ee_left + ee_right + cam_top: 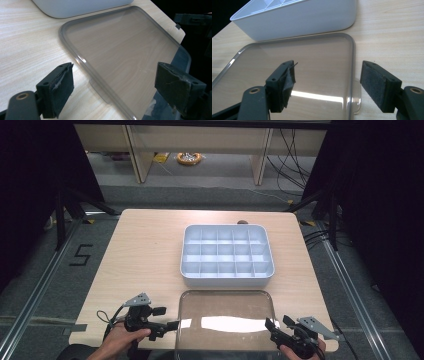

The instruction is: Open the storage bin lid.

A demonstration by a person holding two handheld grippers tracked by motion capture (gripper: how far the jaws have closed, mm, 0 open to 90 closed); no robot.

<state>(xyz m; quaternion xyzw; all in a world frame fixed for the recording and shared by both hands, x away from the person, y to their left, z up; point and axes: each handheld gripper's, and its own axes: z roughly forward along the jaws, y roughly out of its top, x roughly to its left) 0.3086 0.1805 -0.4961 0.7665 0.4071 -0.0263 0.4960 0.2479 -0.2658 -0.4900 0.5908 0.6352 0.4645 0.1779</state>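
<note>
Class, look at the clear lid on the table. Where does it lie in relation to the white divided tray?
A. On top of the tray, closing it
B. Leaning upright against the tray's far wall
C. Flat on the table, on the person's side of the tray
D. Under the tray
C: the lid lies flat on the table, between the tray and the person's grippers.

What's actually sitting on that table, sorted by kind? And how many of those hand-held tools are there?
White compartment tray: 1
Clear lid, lying flat on the table in front of the tray: 1
Hand-held tools: 2, the left tool and the right tool, both open at the lid's two near corners
Total: 4
</note>
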